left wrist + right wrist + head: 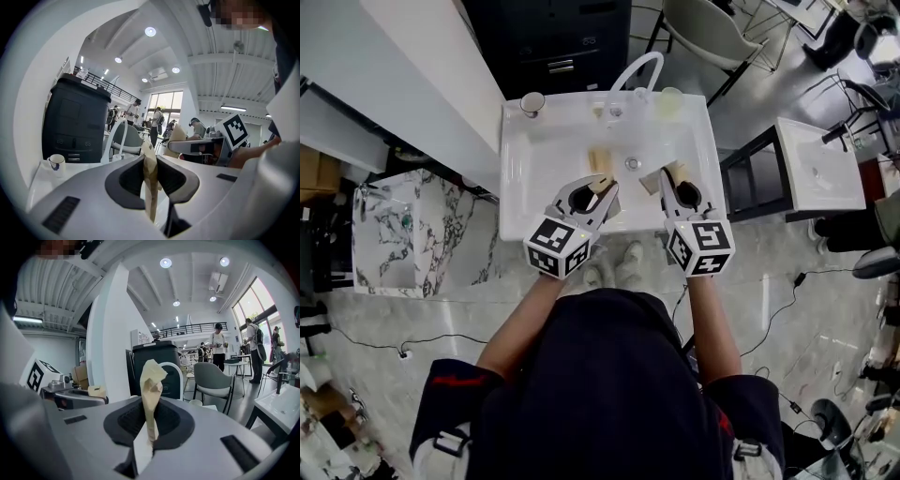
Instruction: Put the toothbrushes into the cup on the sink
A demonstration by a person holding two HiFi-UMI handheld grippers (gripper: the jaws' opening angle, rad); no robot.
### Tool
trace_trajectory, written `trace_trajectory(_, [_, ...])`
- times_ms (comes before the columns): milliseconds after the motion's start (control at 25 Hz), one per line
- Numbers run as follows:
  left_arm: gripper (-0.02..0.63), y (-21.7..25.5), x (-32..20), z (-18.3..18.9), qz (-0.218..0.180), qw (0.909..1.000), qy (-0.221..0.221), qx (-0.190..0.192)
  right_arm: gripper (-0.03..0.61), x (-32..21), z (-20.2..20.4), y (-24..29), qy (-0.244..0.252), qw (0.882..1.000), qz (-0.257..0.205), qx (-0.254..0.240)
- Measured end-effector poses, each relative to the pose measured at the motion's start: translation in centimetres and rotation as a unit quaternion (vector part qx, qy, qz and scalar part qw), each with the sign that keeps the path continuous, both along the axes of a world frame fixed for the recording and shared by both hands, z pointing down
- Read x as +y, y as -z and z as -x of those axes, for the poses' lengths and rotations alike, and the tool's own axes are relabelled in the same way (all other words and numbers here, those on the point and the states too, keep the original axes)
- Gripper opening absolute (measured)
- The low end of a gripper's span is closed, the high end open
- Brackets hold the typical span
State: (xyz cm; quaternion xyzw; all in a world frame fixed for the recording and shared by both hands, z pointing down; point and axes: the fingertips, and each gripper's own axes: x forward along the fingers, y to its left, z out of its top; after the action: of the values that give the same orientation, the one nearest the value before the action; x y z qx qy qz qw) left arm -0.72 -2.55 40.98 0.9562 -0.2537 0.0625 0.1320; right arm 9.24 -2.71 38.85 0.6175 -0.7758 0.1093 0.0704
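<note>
Both grippers hover over the front half of the white sink [520,202], jaws pointing toward the faucet [636,70]. My left gripper [598,190] is shut on a flat beige wrapped toothbrush [150,180] that stands upright between its pads. My right gripper [671,178] is shut on a second beige wrapped toothbrush [152,390] with a crumpled top. A third beige piece [598,155] lies in the basin near the drain. A white cup [532,102] stands on the sink's back left corner and shows as a cup [56,162] in the left gripper view. A pale cup [670,101] stands at the back right.
Behind the sink is a black cabinet [562,37] with a grey chair [712,33] beside it. A second white sink [820,169] on a dark frame is at the right. A marble-patterned stand [403,234] is at the left. Cables lie on the floor.
</note>
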Motion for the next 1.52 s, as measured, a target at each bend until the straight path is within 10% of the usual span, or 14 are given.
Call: trace_trajectory(1520, [0.069,-3.6,-15.6,-13.9,0.006,0.9976,0.042,-0.054,0.054,-17.7,-12.4,-5.3,0.059,0.997,0.051,-0.026])
